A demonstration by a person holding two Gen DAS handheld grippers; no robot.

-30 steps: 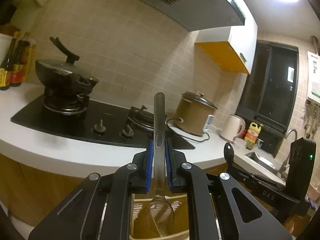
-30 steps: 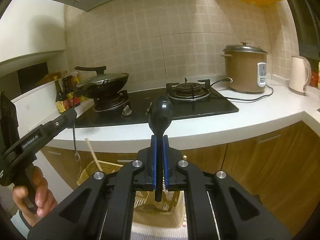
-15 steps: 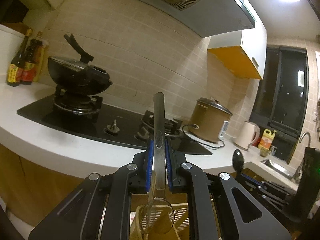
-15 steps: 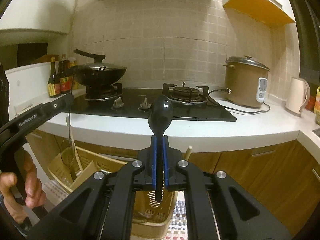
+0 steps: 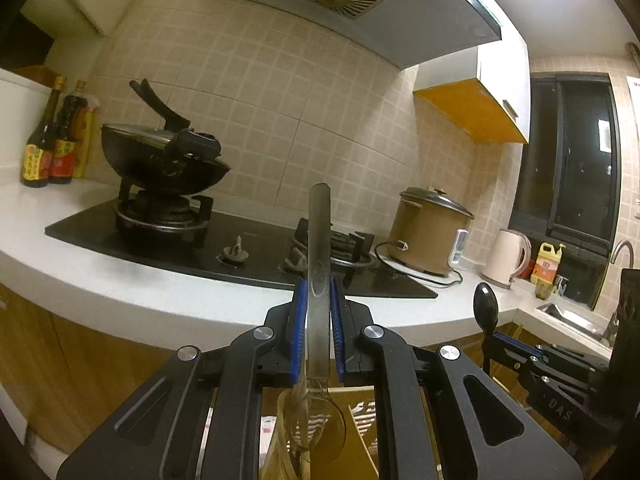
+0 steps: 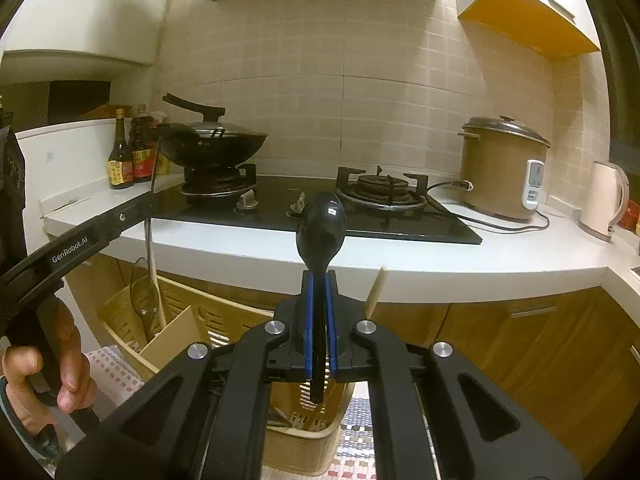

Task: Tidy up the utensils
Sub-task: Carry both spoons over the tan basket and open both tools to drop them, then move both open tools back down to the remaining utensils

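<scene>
The left gripper [image 5: 319, 320] is clamped on a clear plastic spoon [image 5: 319, 264], held by the handle with the blue pads pressed on both sides. The handle end is pointed up past the fingertips; the bowl is hung below the jaws, over the left compartment of a tan slotted basket [image 6: 188, 312]. In the right wrist view the clear bowl is seen down inside that compartment, next to a wooden chopstick [image 6: 154, 280]; whether it touches the bottom cannot be told.

The right gripper [image 6: 319, 320] is clenched on a black spoon [image 6: 321, 224], gripped on the thin handle, bowl upward, handle tip shown just below the pads. The black spoon is held above the near part of the basket. A second chopstick [image 6: 376, 290] is stuck up from the basket just right of the gripper.

The basket is set on a checked mat [image 6: 112, 364] on the floor, in front of wooden cabinet doors [image 6: 520, 340] under a white counter [image 6: 400, 264]. A hand [image 6: 36, 380] is seen wrapped round the left gripper's handle.

On the counter: a black hob [image 6: 320, 216], a lidded wok [image 6: 216, 146] on the left burner, two sauce bottles [image 6: 130, 156], a brown rice cooker [image 6: 500, 168], a white kettle [image 6: 604, 200].
</scene>
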